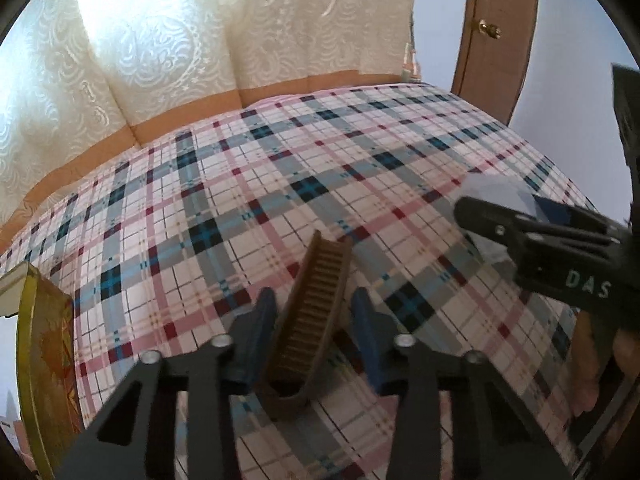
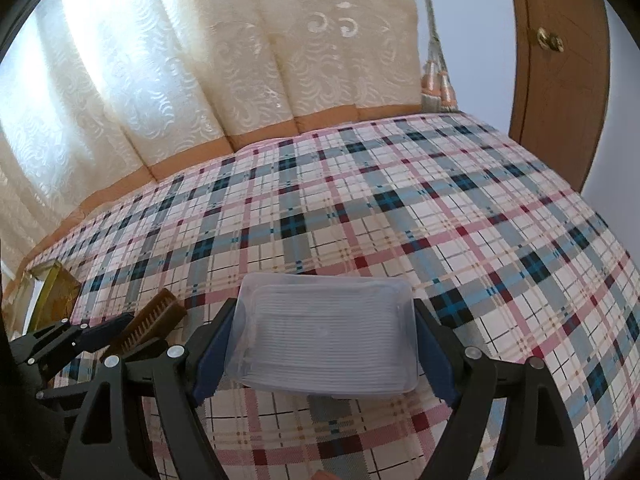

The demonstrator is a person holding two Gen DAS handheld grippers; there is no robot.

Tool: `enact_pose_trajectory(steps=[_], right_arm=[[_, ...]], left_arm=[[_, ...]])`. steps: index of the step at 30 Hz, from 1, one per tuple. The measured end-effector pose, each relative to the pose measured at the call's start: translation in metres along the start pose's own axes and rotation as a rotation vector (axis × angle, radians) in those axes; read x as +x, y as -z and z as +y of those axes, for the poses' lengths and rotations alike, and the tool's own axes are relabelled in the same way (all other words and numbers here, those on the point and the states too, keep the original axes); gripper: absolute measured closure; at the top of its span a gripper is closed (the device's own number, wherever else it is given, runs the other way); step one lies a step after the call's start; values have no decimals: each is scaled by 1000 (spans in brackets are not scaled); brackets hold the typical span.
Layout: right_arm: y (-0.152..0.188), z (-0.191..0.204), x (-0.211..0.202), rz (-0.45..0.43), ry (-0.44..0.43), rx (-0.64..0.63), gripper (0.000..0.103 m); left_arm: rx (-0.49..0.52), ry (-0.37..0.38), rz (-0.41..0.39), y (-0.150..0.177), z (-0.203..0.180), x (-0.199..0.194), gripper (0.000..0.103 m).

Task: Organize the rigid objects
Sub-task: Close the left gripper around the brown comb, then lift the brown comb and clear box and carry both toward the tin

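Plaid bedcover [image 1: 280, 168] fills the left wrist view; on it a brown comb [image 1: 310, 320] stands tilted between the blue pads of the left gripper [image 1: 316, 312], a gap showing on each side, with a yellow box [image 1: 44, 360] at the cover's left edge. Right wrist view: the right gripper [image 2: 324, 340] pinches a clear plastic container [image 2: 324, 336] above the same cover, comb to its left.

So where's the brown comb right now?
The brown comb sits between the left gripper's blue fingers on the plaid bedspread. In the right wrist view it is at lower left, beside the clear plastic box.
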State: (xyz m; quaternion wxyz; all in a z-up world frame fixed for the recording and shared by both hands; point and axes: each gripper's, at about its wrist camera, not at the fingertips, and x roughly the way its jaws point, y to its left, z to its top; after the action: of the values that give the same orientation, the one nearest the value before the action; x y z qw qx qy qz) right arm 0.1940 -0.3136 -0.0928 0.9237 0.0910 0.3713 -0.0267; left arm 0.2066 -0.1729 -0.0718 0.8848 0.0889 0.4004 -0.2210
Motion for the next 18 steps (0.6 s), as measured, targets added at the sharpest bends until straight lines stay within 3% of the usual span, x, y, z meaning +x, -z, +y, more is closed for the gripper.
enact_pose_trajectory(steps=[9,18], right_arm=[[2,10,-11,-49,-41,-57,20],[5,23,-20,-95,-107,-95,20]], left_arm=[[-102,-68,-19,18,12,-17,79],[-146,-156,-113,34,22,-46,79]])
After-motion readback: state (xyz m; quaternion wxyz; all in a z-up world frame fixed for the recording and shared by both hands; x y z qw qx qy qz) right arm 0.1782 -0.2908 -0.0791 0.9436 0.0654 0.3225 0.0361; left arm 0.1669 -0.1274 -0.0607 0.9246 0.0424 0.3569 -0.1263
